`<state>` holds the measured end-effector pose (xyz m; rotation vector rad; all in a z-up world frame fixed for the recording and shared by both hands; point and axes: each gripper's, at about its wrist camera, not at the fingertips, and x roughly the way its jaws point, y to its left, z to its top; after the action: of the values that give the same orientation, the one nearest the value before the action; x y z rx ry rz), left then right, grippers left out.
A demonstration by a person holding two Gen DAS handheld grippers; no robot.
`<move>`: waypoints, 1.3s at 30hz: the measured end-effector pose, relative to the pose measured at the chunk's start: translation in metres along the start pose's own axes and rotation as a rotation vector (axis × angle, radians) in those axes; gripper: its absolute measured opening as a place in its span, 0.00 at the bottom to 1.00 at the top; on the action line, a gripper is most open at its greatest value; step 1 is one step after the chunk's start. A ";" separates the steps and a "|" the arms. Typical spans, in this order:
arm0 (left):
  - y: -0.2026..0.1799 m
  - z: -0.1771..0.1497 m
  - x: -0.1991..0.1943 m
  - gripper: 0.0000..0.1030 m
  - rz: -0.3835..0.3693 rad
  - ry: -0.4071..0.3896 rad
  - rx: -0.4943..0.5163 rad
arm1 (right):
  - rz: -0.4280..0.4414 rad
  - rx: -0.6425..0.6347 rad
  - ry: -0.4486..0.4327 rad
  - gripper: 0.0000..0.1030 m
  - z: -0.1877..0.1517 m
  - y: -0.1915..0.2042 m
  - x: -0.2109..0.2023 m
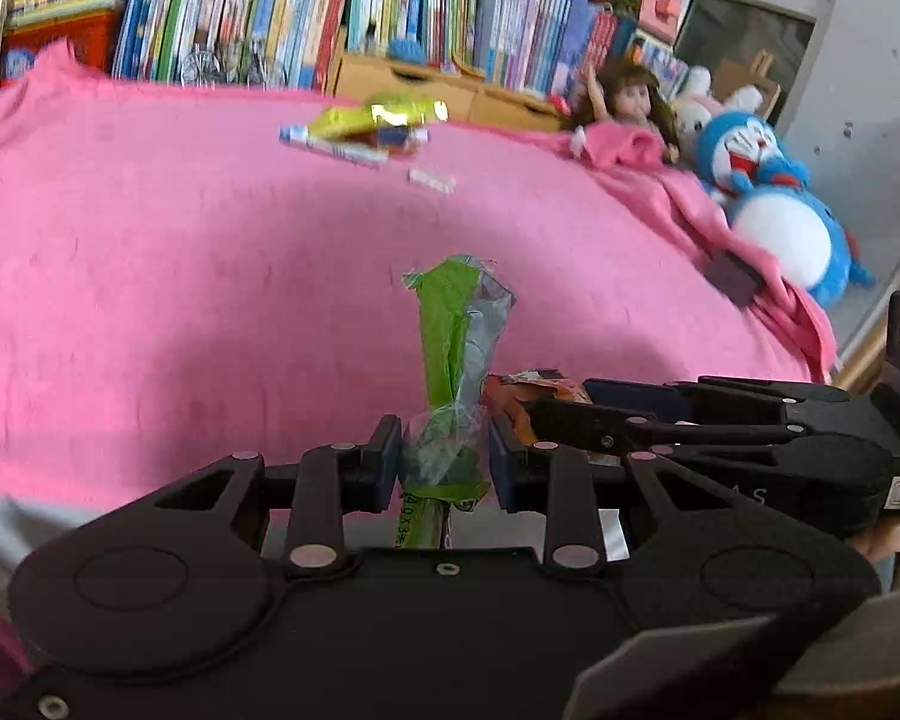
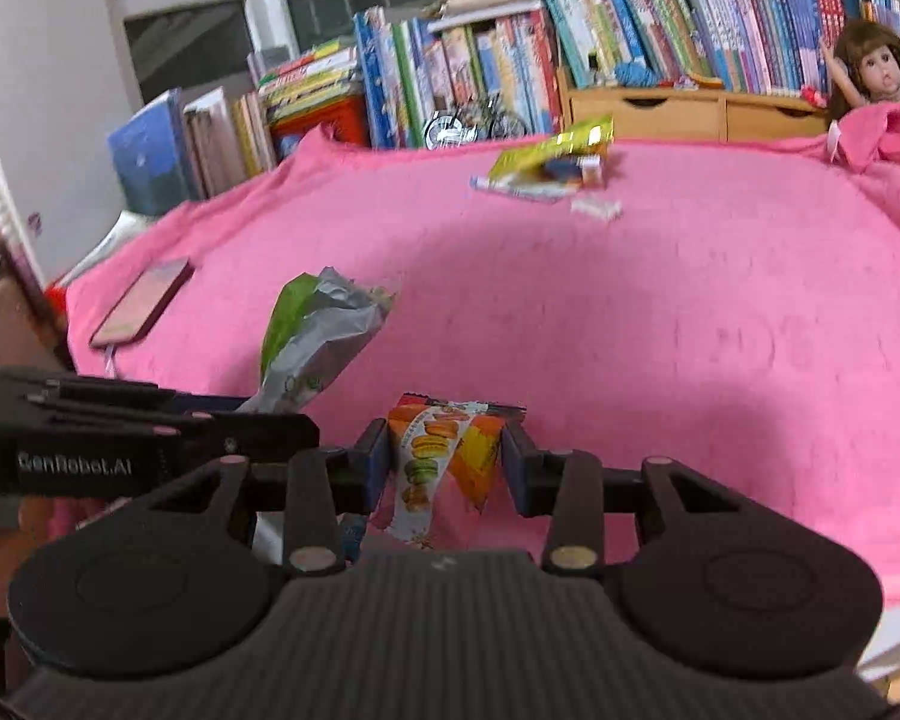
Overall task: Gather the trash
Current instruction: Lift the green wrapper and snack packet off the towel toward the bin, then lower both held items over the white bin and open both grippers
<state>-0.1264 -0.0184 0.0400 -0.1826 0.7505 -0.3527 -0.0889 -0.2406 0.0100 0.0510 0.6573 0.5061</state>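
A green-and-silver wrapper (image 1: 450, 372) is pinched upright in the narrowly set left gripper (image 1: 444, 468), while an orange macaron packet (image 2: 444, 456) is clamped between the right gripper's (image 2: 444, 462) half-open jaws, both lifted clear of the pink blanket (image 2: 660, 330). Further wrappers (image 2: 546, 168) lie uncollected, well apart, near the bookshelf (image 2: 570, 48).

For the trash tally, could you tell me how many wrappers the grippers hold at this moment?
2. A green-and-silver wrapper stands clamped in the left gripper; an orange macaron wrapper sits between the right gripper's jaws. More litter lies farther back.
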 end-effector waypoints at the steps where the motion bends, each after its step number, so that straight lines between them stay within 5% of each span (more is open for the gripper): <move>1: 0.000 -0.005 -0.002 0.28 -0.004 0.015 -0.001 | 0.003 -0.006 0.011 0.45 -0.007 0.001 -0.003; 19: 0.026 -0.086 0.040 0.28 0.107 0.342 -0.034 | -0.021 -0.049 0.235 0.46 -0.090 0.018 0.023; 34: 0.025 -0.095 0.054 0.29 0.142 0.399 -0.019 | -0.027 -0.060 0.267 0.53 -0.095 0.019 0.031; 39: 0.023 -0.094 0.055 0.46 0.154 0.397 -0.017 | -0.027 -0.057 0.265 0.64 -0.094 0.021 0.035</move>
<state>-0.1485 -0.0214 -0.0690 -0.0698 1.1532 -0.2377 -0.1306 -0.2167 -0.0801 -0.0800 0.9014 0.5101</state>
